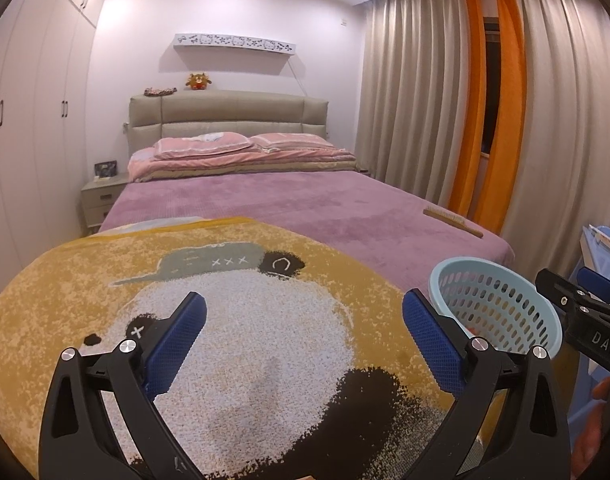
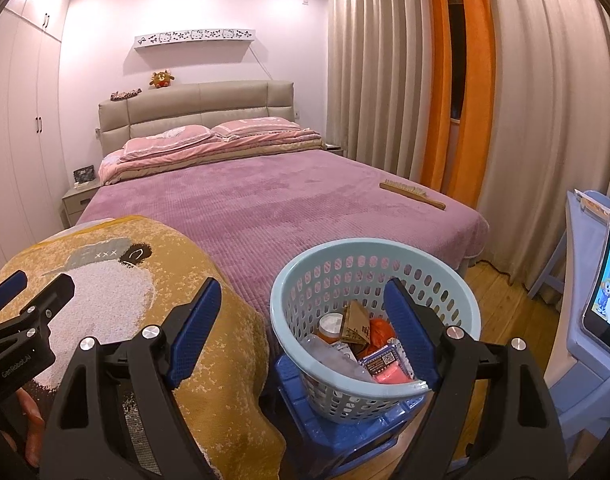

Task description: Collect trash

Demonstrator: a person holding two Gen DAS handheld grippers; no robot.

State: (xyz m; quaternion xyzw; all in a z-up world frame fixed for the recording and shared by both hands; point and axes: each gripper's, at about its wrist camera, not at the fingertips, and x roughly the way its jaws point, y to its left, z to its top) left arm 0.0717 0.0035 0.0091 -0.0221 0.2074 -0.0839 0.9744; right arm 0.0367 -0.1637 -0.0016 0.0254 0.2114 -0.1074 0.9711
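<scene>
While both the left gripper (image 1: 304, 340) and right gripper (image 2: 301, 328) gape empty, the basket (image 2: 375, 248) holds trash, leaving a brush (image 2: 412, 195) at one o'clock on the bed (image 2: 265, 200).

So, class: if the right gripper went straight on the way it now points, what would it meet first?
Probably the light blue basket: the open right gripper points slightly downward at its near left rim, with the purple bedspread beyond. Depth is hard to judge.

1. "DAS" is read in white letters on the black body of the right gripper (image 1: 577, 308), at the right edge of the left wrist view.
2. "GenRobot.AI" is printed on the left gripper (image 2: 29, 292), lower left of the right wrist view.
3. "xxx" is woven into the grey cap on the yellow panda blanket (image 1: 229, 261).
</scene>
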